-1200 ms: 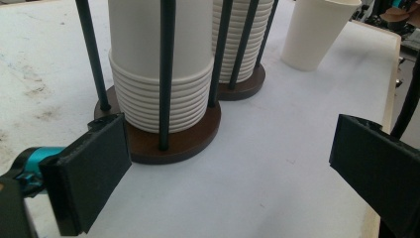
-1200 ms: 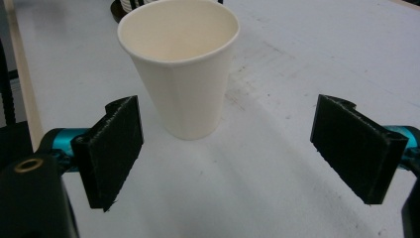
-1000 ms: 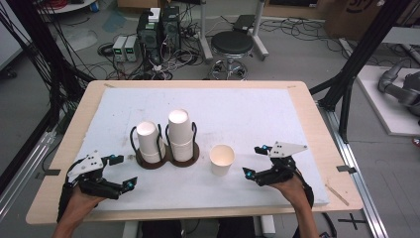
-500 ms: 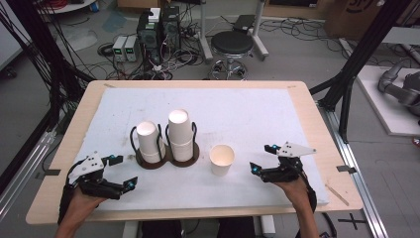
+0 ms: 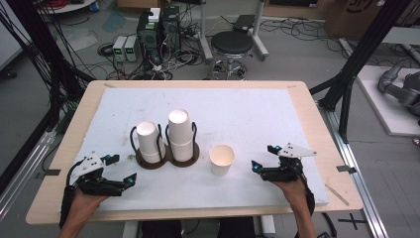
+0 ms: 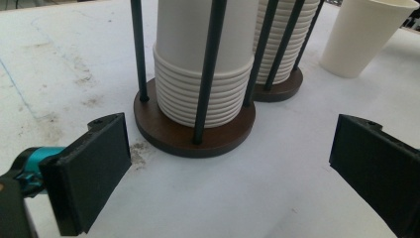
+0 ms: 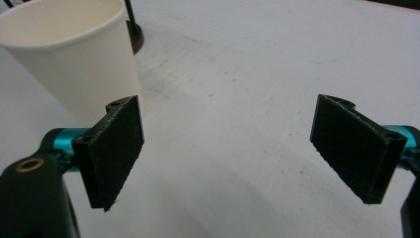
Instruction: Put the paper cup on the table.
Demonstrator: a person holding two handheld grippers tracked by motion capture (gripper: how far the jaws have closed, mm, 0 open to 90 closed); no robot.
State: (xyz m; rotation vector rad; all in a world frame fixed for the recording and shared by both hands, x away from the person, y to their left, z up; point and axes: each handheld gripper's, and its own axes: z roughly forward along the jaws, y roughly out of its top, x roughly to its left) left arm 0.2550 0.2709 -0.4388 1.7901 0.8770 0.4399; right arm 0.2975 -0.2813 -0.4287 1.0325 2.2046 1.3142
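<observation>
— What had changed since the earlier frames?

— We saw the right gripper (image 5: 263, 158) sit further right and lower in the high view than a second before, well apart from the loose paper cup (image 5: 221, 159). The left gripper (image 5: 121, 171) had barely shifted at lower left. The cup stayed upright just right of the cup holder (image 5: 167, 154), near the frame's middle.

— And the jaws?

— Both pairs were spread wide, nothing between them. The right gripper view put the paper cup (image 7: 74, 54) at upper left, beyond its left jaw and not touched.

— What did the gripper views add?

— The left gripper view showed us the ribbed rims of the stacked cups (image 6: 204, 64) nested upside down inside dark rods on a brown round base (image 6: 195, 136), with scuffs and stains on the white mat (image 6: 64, 64). The high view showed two stacks, the right one taller.

— The surroundings?

— We noted a wooden table (image 5: 317, 114) under the mat, a stool (image 5: 233, 44), electronics boxes (image 5: 158, 27) and cables on the grey floor behind.
</observation>
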